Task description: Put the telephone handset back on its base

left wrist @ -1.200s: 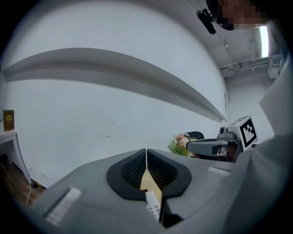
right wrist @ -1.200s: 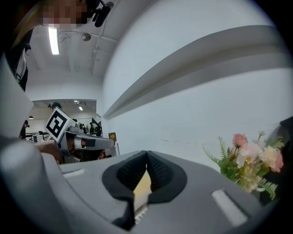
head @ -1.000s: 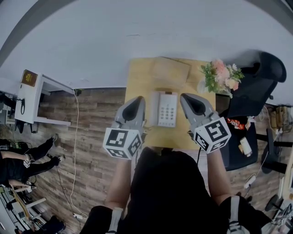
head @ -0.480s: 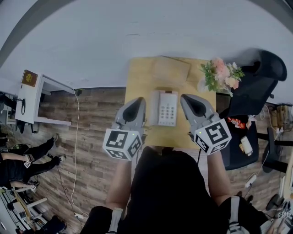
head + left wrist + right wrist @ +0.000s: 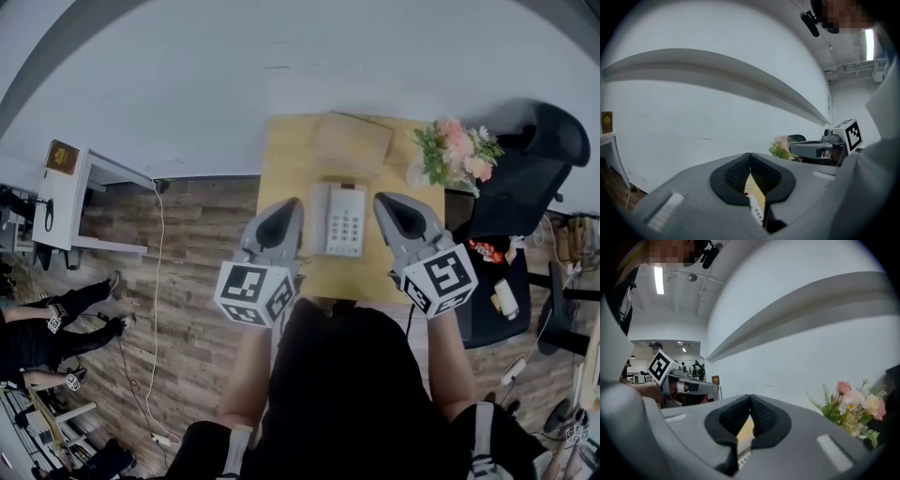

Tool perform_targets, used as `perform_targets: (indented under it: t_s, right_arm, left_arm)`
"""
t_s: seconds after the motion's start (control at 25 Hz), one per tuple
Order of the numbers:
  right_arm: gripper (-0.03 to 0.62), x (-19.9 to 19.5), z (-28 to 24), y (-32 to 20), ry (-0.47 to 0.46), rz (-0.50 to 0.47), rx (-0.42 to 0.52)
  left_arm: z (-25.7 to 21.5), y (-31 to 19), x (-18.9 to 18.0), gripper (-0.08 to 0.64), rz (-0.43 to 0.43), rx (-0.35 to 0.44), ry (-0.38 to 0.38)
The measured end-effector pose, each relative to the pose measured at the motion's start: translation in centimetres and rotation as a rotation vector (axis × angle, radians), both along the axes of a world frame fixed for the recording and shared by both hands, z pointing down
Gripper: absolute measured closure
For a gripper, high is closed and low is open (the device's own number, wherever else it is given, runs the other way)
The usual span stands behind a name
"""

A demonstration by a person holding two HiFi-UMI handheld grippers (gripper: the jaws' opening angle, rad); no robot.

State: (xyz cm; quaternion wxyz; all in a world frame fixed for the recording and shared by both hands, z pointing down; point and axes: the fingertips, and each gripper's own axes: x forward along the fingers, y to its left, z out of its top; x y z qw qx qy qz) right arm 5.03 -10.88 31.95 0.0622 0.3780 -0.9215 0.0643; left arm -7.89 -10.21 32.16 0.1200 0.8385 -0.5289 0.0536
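- The wooden desk (image 5: 281, 159) has its far edge against the white wall (image 5: 281, 56). Its left edge is open to the wood floor (image 5: 187, 244), and a black office chair (image 5: 534, 169) stands close at its right edge.
- The telephone (image 5: 343, 220) lies in the middle of the desk, between the two grippers and apart from both. Bare desk top is free on each side of it and in front of it.
- A pale strip along the left side of the telephone may be the handset (image 5: 318, 220) lying in its place, but it is too small to be sure.
- The left gripper (image 5: 283, 212) has its jaws closed together with nothing between them. The right gripper (image 5: 387, 206) is the same.
- I count one telephone, two grippers, one bunch of flowers (image 5: 457, 155) at the far right corner, one flat brown packet (image 5: 352, 141) behind the telephone, and one chair.
- Each gripper view shows the ribbed pads (image 5: 763, 176) meeting, a small piece of the keypad under them, and the other gripper beside.
- Only the right gripper view shows a ceiling lamp (image 5: 658, 280).
- Only the head view shows the white side table (image 5: 80, 202) and the white cable (image 5: 155, 281) on the floor.
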Motion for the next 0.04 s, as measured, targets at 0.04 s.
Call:
perform_targets:
  t_s: [0.04]
  right_arm:
    - [0.589, 0.02, 0.01, 0.03, 0.001, 0.000, 0.000]
  left_arm:
    - [0.05, 0.03, 0.02, 0.551, 0.001, -0.001, 0.000]
